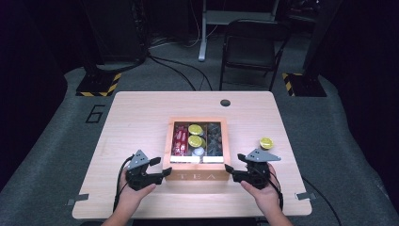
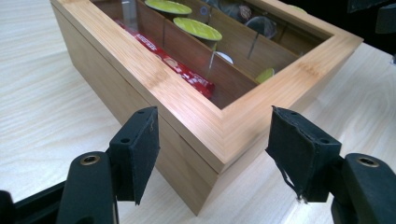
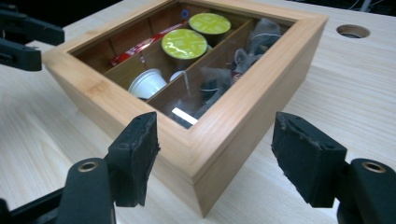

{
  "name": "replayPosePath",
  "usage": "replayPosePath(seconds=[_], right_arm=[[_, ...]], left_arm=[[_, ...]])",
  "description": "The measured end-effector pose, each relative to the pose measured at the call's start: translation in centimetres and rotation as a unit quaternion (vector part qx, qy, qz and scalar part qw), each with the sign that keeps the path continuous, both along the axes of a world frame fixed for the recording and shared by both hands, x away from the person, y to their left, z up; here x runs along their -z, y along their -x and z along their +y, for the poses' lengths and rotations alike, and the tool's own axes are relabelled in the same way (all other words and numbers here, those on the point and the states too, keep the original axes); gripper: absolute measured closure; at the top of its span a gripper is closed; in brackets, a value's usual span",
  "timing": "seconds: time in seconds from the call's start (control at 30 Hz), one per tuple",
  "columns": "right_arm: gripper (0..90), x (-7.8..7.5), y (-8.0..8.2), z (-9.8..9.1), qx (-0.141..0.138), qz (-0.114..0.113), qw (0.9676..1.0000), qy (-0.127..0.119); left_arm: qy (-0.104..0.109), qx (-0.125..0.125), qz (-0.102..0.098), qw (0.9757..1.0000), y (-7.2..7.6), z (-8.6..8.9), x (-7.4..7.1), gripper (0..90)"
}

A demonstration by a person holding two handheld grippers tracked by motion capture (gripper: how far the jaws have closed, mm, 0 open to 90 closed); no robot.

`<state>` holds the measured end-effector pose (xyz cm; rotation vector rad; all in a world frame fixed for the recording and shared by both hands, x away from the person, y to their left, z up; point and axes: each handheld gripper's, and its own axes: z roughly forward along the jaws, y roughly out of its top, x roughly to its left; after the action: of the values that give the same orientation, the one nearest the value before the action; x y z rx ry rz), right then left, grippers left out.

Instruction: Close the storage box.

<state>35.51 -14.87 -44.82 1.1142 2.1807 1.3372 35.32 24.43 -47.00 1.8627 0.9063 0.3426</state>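
Both claws gape at the tea box (image 1: 196,175) corners — touching nothing.

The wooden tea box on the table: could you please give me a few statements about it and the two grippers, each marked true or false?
1. The tea box has its glass lid closed. True.
2. The left gripper is clamped on the box. False: its jaws stand open around the near left corner.
3. A yellow-lidded capsule lies on the table right of the box. True.
4. The right gripper holds a capsule. False: its open jaws are empty.
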Motion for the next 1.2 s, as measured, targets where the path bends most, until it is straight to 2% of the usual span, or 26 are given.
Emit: replayPosePath(seconds=[0.17, 0.2, 0.4, 0.8, 1.0, 1.2], right_arm=[[31.6, -0.1, -0.4, -1.2, 0.019, -0.001, 0.9998, -0.004], [31.6, -0.2, -0.4, -1.3, 0.023, 0.002, 0.9997, -0.008], [31.9, -0.1, -0.9, -2.8, 0.048, 0.001, 0.9988, 0.001], [32.3, 0.5, -1.6, -4.0, 0.067, 0.006, 0.9973, 0.028], [32.4, 1.2, -2.2, -4.5, 0.076, 0.016, 0.9961, 0.043], [32.4, 1.9, -2.8, -4.7, 0.078, 0.031, 0.9948, 0.058]], left_arm=[[0.009, -0.005, 0.006, 0.9999, -0.5, 0.9, -0.3, 34.0], [0.016, -0.011, 0.010, 0.9998, -0.5, 1.2, -0.3, 34.1], [0.025, -0.032, 0.013, 0.9991, -1.1, 2.7, -0.5, 34.2], [0.013, -0.055, 0.005, 0.9984, -1.6, 3.9, -0.3, 34.3], [-0.008, -0.067, 0.001, 0.9977, -2.1, 4.3, 0.0, 34.4], [-0.014, -0.075, 0.015, 0.9970, -2.6, 5.0, 0.4, 34.3]])
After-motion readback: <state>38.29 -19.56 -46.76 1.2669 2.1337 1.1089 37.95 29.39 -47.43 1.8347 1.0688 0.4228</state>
